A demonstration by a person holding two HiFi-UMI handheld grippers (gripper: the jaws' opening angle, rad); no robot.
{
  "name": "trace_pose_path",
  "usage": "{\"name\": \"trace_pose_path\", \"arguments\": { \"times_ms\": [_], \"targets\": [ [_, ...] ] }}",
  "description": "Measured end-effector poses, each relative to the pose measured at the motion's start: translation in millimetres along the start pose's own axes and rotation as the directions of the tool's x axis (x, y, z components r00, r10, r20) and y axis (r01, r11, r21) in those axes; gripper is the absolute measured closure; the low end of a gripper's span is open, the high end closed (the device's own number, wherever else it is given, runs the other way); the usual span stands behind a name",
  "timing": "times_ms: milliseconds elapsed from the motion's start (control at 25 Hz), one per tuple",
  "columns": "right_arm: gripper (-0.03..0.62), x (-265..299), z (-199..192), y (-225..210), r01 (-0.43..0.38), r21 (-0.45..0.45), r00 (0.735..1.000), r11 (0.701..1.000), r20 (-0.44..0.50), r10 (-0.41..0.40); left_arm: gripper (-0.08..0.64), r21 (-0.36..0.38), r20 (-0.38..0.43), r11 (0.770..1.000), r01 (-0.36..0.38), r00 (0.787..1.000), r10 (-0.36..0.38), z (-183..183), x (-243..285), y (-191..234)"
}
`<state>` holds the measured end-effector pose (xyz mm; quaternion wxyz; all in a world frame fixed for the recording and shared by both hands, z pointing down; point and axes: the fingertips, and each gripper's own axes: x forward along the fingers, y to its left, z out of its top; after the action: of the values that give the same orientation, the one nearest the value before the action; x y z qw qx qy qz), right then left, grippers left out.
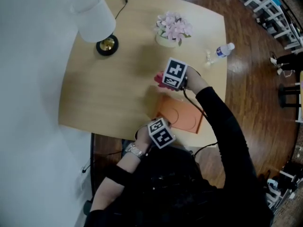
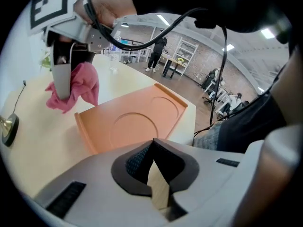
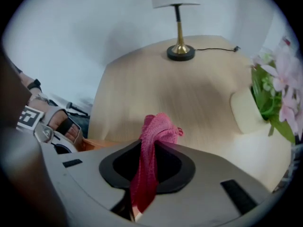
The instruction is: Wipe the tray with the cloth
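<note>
1. Right gripper view: right gripper (image 3: pixel 152 141) jaws narrow, clamped on the pink cloth (image 3: pixel 158 129). A bunch pokes past the tips and the rest trails back between the jaws.
2. Cloth looks soft, light and limp with a grippy weave, so slip is unlikely. Pinching a fold is fine, but leave enough loose beyond the tips to form a pad.
3. Under those tips: bare table (image 3: pixel 189 89). Orange tray (image 3: pixel 97 145) corner just beside them, not under the cloth yet.
4. Left gripper (image 2: pixel 152 143): jaws together, nothing between. Tray lies flat just ahead of its tips.
5. Tray looks stiff and light and may slide when wiped, so brace the near rim.
</note>
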<state>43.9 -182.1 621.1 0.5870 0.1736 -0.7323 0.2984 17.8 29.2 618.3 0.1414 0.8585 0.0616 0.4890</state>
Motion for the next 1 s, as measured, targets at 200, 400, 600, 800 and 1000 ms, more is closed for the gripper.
{"name": "trace_pose_path", "arguments": {
  "times_ms": [200, 400, 600, 800, 1000],
  "targets": [
    [0.514, -21, -21, -8, -0.15, 0.16, 0.974, 0.976, 0.194, 0.119, 0.558, -0.004, -0.026, 1.0, 0.028, 0.999, -0.028, -2, 0, 0],
    [0.514, -12, -41, 2, -0.302, 0.228, 0.921, 0.926, 0.322, 0.221, 0.558, 0.003, 0.023, 1.0, 0.006, 1.0, -0.006, 18, -7, 6],
    [0.514, -1, -32, 10, -0.41, 0.222, 0.872, 0.885, 0.382, 0.308, 0.558, -0.064, 0.115, 0.997, -0.033, 0.993, 0.04, 52, -2, 27],
    [0.514, 18, -19, 32, -0.554, 0.179, 0.811, 0.813, 0.334, 0.479, 0.558, -0.075, 0.013, 0.992, -0.105, 0.994, 0.106, 46, 17, 48],
    [0.515, 24, -19, 29, -0.677, 0.229, 0.717, 0.699, 0.418, 0.558, 0.558, -0.112, -0.012, 0.988, -0.106, 0.994, 0.106, 47, 19, 52]
  ]
}}
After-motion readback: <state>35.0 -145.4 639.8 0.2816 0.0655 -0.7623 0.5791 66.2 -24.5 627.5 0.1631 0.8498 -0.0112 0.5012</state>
